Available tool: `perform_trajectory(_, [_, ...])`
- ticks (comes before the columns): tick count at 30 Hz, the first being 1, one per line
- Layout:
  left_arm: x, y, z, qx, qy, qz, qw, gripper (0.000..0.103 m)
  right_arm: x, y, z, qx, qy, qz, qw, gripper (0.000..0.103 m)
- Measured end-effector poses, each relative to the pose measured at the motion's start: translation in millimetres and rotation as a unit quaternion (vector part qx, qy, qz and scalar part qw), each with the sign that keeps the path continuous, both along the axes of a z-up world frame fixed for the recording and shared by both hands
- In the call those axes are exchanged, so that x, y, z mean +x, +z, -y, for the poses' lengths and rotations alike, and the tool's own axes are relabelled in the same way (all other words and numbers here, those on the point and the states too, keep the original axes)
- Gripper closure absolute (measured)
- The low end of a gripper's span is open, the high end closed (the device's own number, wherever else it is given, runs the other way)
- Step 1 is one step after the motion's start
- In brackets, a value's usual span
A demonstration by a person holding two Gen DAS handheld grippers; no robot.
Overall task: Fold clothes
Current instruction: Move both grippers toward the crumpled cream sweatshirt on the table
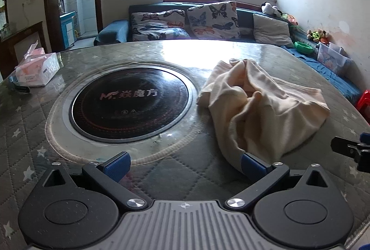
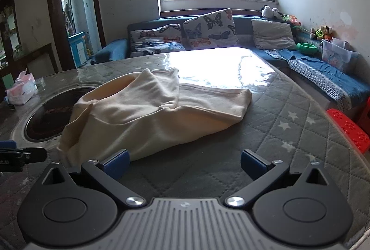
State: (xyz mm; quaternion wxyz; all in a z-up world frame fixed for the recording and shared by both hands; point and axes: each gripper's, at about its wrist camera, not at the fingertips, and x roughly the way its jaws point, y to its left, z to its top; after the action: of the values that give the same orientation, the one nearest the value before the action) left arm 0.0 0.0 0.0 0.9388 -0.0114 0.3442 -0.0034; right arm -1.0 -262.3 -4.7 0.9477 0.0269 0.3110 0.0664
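Note:
A cream garment [image 1: 261,106] lies crumpled on the quilted grey table cover [image 1: 175,171], right of the round black cooktop [image 1: 131,99]. My left gripper [image 1: 185,165] hovers open near the table's front, its right pad just at the garment's near edge, nothing between the fingers. In the right wrist view the same garment [image 2: 148,115] spreads ahead and to the left. My right gripper [image 2: 183,164] stands open in front of it, with its left pad close to the cloth's near hem. Each gripper's tip shows at the edge of the other's view.
A pink tissue pack [image 1: 34,69] sits at the table's far left. A blue sofa with butterfly cushions [image 1: 208,18] runs behind the table under the window. A red plastic stool [image 2: 349,129] stands off the table's right edge. Toys and a clear box [image 1: 333,57] line the right wall.

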Motion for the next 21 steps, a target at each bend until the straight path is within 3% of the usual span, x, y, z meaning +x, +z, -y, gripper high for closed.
perform_trajectory(7, [-3,-1,18,0.008,-0.006,-0.002,1.0,0.0,-13,4,-5,-0.014,0.001,0.017,1.0,0.0])
perform_trajectory(21, [2,1,29,0.005,-0.03,-0.019,0.9994,0.0,-13,0,-4,0.001,0.016,0.006,1.0,0.0])
